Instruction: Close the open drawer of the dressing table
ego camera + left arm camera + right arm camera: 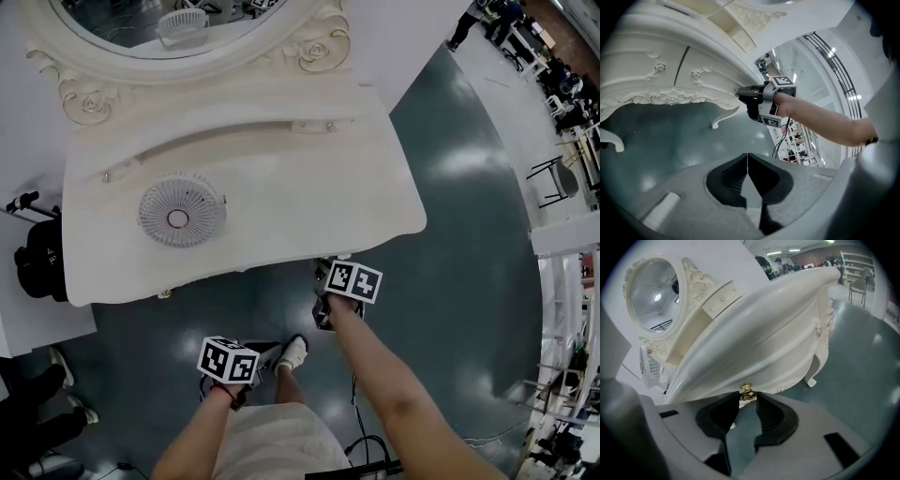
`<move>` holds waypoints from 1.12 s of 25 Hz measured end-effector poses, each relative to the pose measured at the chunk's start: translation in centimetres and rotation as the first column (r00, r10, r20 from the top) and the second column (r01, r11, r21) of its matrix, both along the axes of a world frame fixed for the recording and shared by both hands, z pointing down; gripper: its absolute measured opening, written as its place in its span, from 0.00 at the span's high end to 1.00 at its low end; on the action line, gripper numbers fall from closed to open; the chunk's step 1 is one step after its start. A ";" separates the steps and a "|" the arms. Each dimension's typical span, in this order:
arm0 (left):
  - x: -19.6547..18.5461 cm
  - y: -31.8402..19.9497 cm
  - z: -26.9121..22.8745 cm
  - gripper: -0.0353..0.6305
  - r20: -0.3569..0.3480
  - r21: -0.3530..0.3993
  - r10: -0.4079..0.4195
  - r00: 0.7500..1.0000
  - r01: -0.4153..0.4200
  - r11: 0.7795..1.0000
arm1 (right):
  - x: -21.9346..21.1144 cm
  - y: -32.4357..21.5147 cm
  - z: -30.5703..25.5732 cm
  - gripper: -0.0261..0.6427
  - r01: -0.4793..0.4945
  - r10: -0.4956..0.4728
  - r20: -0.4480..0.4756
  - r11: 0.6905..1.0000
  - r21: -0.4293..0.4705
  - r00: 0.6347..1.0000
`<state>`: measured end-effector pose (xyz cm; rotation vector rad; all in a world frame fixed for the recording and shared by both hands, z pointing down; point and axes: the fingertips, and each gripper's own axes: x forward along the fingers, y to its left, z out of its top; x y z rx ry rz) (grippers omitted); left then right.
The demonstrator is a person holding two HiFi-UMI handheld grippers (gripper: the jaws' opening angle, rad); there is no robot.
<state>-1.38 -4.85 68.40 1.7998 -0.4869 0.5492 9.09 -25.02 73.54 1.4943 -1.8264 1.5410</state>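
Right gripper (747,398): the 2 black jaws are pinched on the small round brass knob (746,391), holding it at the tips only. The knob sits on the curved cream drawer front (761,378) at the right end of the white carved dressing table (281,178), under the overhang of the top.

Left gripper (748,161): jaws pressed together, nothing between them. It hangs low and well back from the table, near the person's legs.

Drawer state: in the head view nothing juts past the tabletop edge, and in the left gripper view the front looks near flush with its 2 neighbours. I cannot tell whether a gap remains. Judgement: last part of the push, or already home.

Risks from here:
1. Tip slip. The knob is small, round and smooth. A push off its axis could roll it out of the jaws and send them into the painted front.
2. Racking. The knob is the only contact, so a skewed push could twist the drawer and jam it short of shut.
3. Table shift. The legs are thin and curved, the grey floor is glossy, and nothing braces the table. A hard shove could slide it or jolt the round white desk fan (180,211) on top.
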 end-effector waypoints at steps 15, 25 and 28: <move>0.0 -0.2 -0.7 0.93 -0.010 0.014 -0.009 1.000 0.010 1.000 | -0.5 0.4 -0.2 0.65 0.131 -0.131 0.011 0.991 0.036 0.991; 0.2 -0.5 -1.7 0.93 -0.013 0.031 -0.003 1.000 0.004 1.000 | -0.8 3.0 -2.4 0.60 0.321 -0.318 -0.043 0.943 0.084 0.947; 0.1 -0.8 -2.5 0.93 -0.011 0.050 0.009 1.000 -0.009 0.999 | -1.2 4.7 -3.5 0.60 0.323 -0.323 -0.011 0.942 0.088 0.946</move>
